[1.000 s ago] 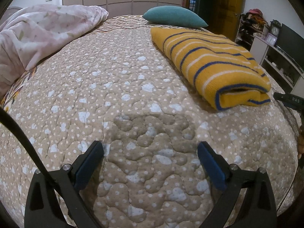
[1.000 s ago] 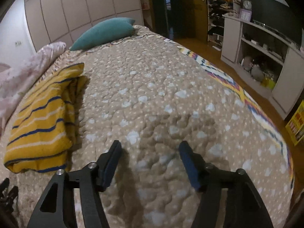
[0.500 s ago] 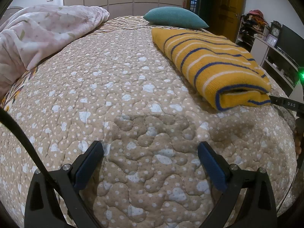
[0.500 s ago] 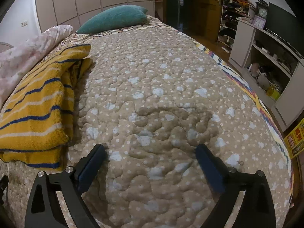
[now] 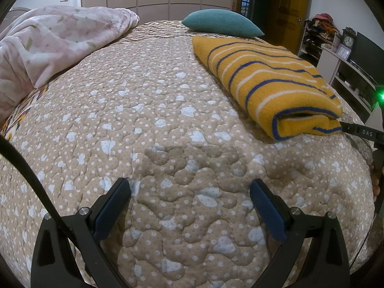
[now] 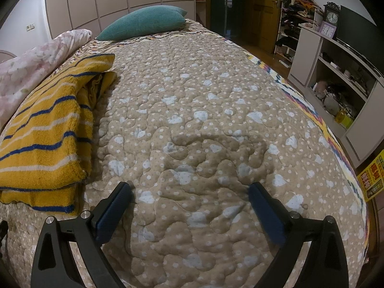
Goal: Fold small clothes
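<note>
A folded yellow sweater with blue and white stripes [image 5: 271, 81] lies on the beige quilted bedspread [image 5: 148, 110], to the right in the left wrist view and at the left in the right wrist view [image 6: 45, 139]. My left gripper [image 5: 189, 194] is open and empty over bare quilt, left of the sweater. My right gripper [image 6: 189, 194] is open and empty over bare quilt, right of the sweater. Part of the right gripper shows at the right edge of the left wrist view [image 5: 362, 132].
A teal pillow [image 5: 220, 22] lies at the head of the bed. A pink floral duvet [image 5: 48, 38] is bunched at the left. A shelf unit [image 6: 336, 72] with a clock and a TV stands past the bed's right edge.
My right gripper opened wider and swung so the sweater sits closer at its left. The left gripper stayed nearly still.
</note>
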Demonstrator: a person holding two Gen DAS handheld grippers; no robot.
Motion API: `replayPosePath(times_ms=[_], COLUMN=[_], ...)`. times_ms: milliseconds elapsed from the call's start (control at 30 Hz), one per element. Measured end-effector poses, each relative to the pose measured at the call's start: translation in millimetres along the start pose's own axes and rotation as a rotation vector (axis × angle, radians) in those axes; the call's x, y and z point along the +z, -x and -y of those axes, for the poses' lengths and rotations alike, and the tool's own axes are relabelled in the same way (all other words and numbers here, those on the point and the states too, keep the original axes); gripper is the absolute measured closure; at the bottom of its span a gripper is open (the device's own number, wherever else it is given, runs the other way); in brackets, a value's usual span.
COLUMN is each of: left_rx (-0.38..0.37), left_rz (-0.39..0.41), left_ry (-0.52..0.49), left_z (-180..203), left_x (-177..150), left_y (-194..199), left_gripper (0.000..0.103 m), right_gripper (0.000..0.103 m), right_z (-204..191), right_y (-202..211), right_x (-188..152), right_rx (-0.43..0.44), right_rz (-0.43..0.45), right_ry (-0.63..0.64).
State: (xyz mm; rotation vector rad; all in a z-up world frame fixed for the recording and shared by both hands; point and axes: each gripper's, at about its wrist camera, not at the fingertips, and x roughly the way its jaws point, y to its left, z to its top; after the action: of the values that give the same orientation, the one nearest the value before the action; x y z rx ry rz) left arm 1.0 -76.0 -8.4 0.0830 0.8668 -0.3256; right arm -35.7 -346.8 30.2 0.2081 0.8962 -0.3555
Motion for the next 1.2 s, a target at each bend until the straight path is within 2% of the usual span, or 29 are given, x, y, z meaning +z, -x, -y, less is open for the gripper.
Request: replayPosePath(times_ms=[800, 1200], left_rx=[0.001, 0.030], left_rz=[0.000, -0.015], left_ry=[-0.001, 0.001], left_z=[-0.2, 0.0], left_x=[-0.1, 2.1], left_y=[0.0, -2.7], left_gripper=[0.003, 0.002], right_gripper=[0.002, 0.002], right_z=[-0.4, -1.4], right_y=[-0.1, 0.0], right_x=[-0.4, -0.2], right_rx=[0.001, -0.003], right_rz=[0.002, 0.003], right_ry=[0.004, 0.004])
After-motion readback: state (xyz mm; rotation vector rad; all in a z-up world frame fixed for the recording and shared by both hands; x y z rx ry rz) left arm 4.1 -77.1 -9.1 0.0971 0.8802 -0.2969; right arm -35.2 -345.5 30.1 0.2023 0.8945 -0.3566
